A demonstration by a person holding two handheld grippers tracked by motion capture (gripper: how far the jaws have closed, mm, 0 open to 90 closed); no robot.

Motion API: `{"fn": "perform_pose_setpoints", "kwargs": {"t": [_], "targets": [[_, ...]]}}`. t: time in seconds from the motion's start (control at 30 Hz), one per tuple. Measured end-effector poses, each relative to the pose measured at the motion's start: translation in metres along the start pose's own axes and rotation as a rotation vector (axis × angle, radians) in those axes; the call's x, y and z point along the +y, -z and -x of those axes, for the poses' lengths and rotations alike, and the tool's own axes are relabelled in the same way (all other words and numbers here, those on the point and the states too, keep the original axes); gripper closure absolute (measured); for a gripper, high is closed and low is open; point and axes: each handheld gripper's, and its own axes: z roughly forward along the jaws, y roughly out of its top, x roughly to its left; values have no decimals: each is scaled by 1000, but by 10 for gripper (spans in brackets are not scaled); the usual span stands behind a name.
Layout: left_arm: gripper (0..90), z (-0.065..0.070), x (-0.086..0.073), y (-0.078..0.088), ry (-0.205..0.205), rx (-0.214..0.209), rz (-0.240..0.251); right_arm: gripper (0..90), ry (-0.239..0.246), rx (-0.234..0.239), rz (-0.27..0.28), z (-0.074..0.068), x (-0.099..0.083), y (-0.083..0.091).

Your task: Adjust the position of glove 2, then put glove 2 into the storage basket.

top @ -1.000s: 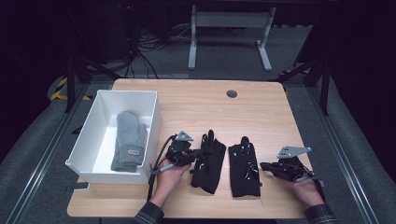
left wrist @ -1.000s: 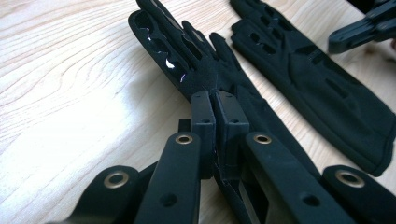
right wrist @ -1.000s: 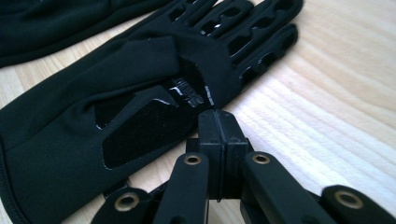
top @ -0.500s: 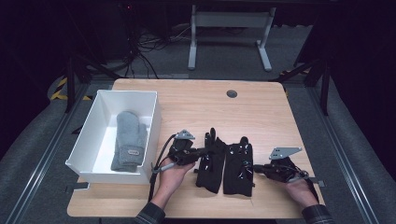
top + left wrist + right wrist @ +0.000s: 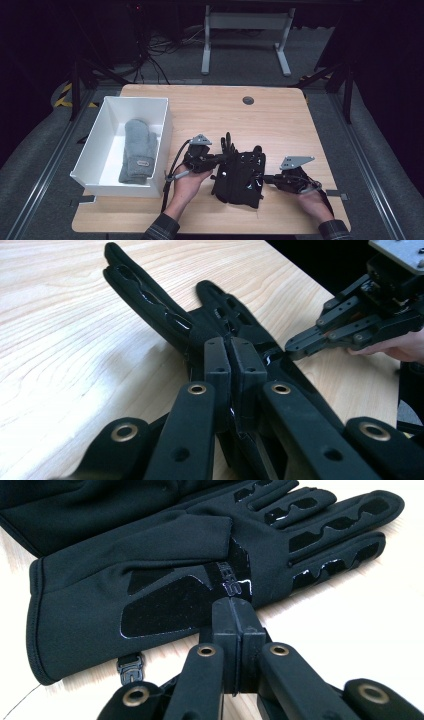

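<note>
Tongs left (image 5: 231, 352) and right (image 5: 239, 611), both pressed together, touch black gloves (image 5: 240, 172) on table (image 5: 200, 107).

You see two black gloves (image 5: 240, 172) lying flat on the desk (image 5: 280, 117), stacked partly one over the other near the front edge, fingers pointing to the far side. Glossy black grip patches run along their palms and fingers, and the cuffs face you.

right tongs (image 5: 266, 177) slid leftward, right black glove (image 5: 246, 176) pushed seemingly onto left glove (image 5: 227, 159)
</note>
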Motion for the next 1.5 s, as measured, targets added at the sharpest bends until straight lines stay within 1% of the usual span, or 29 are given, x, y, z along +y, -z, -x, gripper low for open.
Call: {"fn": "perform_pose_setpoints", "kwargs": {"t": [0.1,0.5,0.63,0.93,1.13,1.33,1.5], "targets": [[876,2,2,-2,-8,-13,1,900,1,2,0,-1,2,-2],[877,7,6,-7,-24,-27,-12,900,15,26,2,-8,9,-12],[877,7,6,-7,-21,-30,-14,900,14,34,7,-11,12,-15],[877,6,4,-10,-18,-34,-24,900,36,58,11,-21,21,-27],[878,7,4,-12,-22,-40,-29,900,39,60,19,-23,23,-30],[877,9,4,-15,-21,-43,-33,900,52,59,16,-27,27,-35],[876,8,1,-21,-15,-47,-53,900,58,58,22,-29,30,-38]]}}
